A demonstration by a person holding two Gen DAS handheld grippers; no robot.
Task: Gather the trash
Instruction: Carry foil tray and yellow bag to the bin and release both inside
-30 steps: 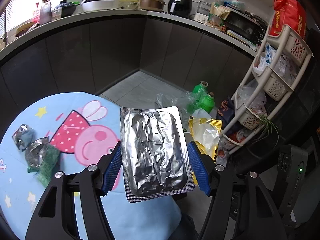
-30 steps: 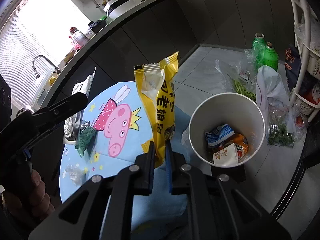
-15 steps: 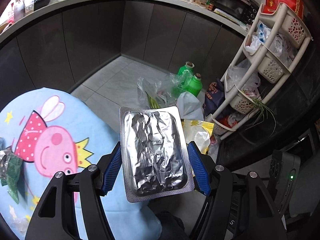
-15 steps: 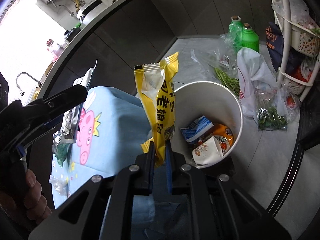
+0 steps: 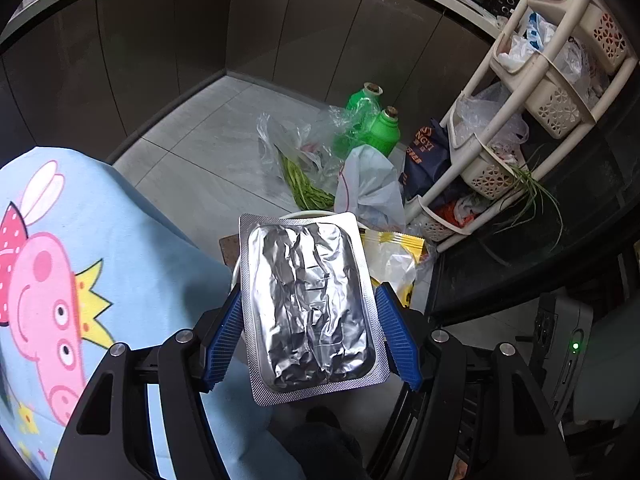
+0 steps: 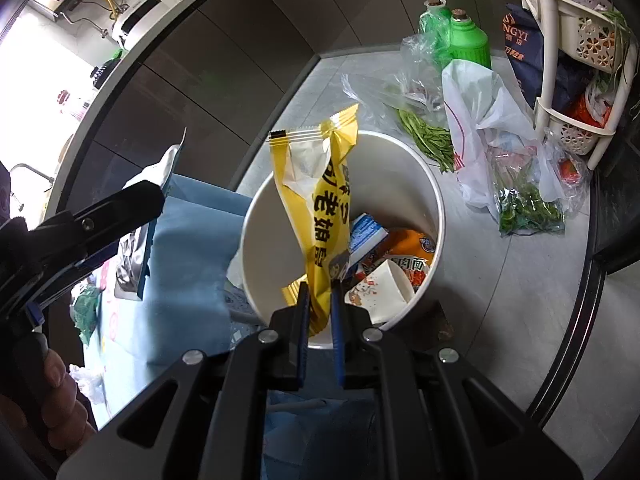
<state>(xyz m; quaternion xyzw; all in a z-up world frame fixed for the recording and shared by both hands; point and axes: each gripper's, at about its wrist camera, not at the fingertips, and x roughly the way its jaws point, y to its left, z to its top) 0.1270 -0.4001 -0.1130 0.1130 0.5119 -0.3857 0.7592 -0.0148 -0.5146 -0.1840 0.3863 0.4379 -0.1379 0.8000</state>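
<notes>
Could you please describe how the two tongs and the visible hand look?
Both the left tongs and right tongs have matte black angular bodies with cut-out openings, silver round screws, and blue ribbed pads on the fingers. No cables or markings show. The hand is bare on a black grip; no sleeve is clearly visible.

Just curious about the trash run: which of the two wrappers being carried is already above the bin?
The yellow snack wrapper in the right gripper hangs over the white bin; the silver foil pack remains beside it.
</notes>
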